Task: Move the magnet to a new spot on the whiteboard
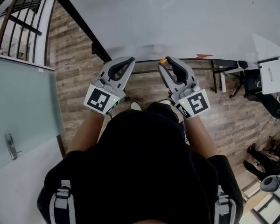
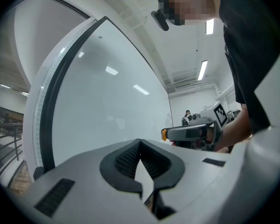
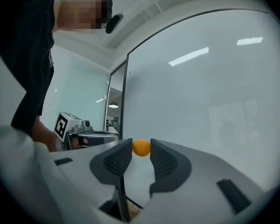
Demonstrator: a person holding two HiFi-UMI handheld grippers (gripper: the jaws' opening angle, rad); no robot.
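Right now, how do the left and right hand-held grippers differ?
The left hand-held gripper has its jaws closed tip to tip with nothing between them, while the right hand-held gripper has its jaws apart, pinching an orange magnet at their tips. So the left one is empty and the right one is loaded. Both are held side by side, pointing at the whiteboard.

Grey left gripper (image 1: 129, 59) and right gripper (image 1: 164, 60), black ribbed fingers (image 3: 117, 161), black-and-white marker cubes (image 1: 101, 99) (tiny green lights); black short-sleeved top (image 1: 144, 167).
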